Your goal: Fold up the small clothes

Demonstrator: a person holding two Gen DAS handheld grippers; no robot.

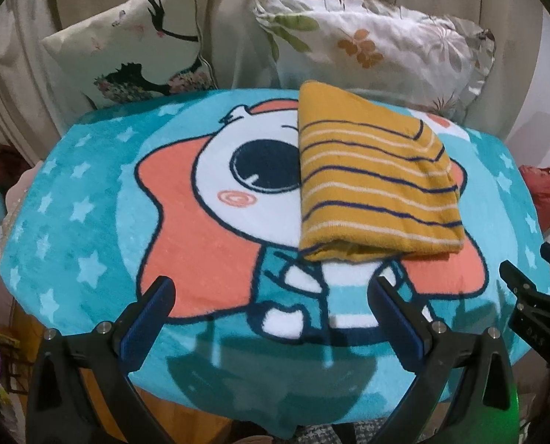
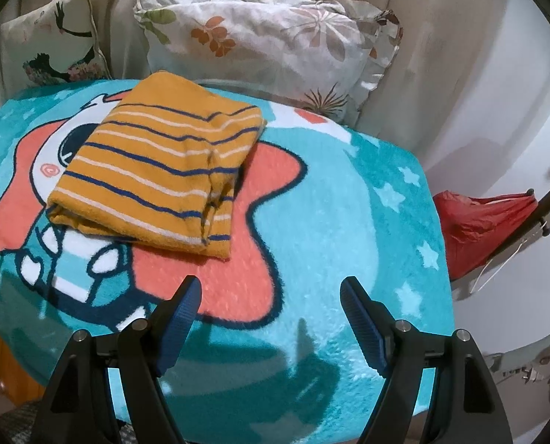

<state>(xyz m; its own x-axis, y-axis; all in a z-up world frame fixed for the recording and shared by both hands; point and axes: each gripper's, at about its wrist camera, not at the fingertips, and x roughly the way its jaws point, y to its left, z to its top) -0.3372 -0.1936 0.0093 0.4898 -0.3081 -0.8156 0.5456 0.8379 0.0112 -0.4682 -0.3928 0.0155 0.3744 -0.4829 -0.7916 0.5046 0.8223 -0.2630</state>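
Observation:
A mustard-yellow garment with navy and white stripes (image 1: pixel 374 181) lies folded into a compact rectangle on the teal cartoon blanket (image 1: pixel 90 203). It also shows in the right wrist view (image 2: pixel 160 162), left of centre. My left gripper (image 1: pixel 271 292) is open and empty, hovering above the blanket just short of the garment's near edge. My right gripper (image 2: pixel 271 292) is open and empty, above the blanket to the near right of the garment. The right gripper's fingers (image 1: pixel 522 285) show at the right edge of the left wrist view.
The blanket (image 2: pixel 348 222) covers a small raised surface. Two pillows lean behind it: a bird-print one (image 1: pixel 134 44) at left, a leaf-print one (image 1: pixel 378 44) at right. A red bag (image 2: pixel 478 225) hangs off to the right by a white wall.

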